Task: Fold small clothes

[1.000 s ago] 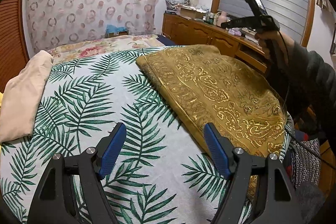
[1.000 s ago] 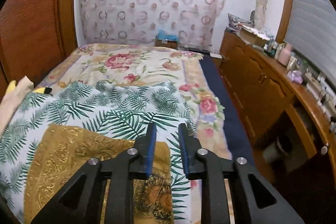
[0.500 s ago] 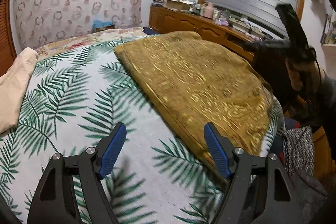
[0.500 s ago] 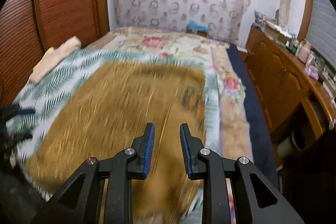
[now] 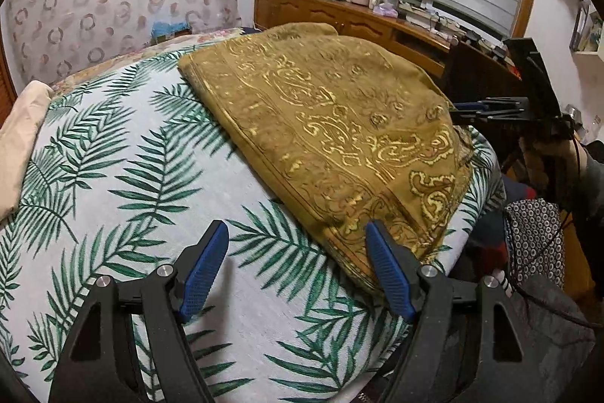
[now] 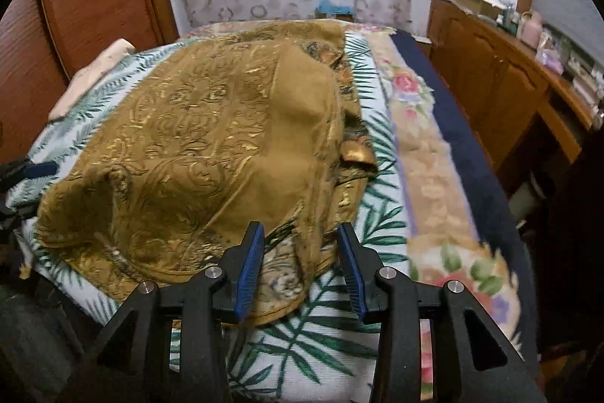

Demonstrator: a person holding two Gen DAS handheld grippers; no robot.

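Lying spread on the palm-leaf-print bed cover [image 5: 151,146]: a mustard-gold brocade garment [image 5: 332,123], soft, light and limp, apt to sag and slide. Left hand-held gripper [image 5: 296,267] closing and right hand-held gripper [image 6: 300,263] opening, both empty at the garment's near hem. Best taken at the hem corners.

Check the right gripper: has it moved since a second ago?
Yes. The right gripper dropped back toward the gold patterned cloth's near edge; the floral bedspread now lies right.
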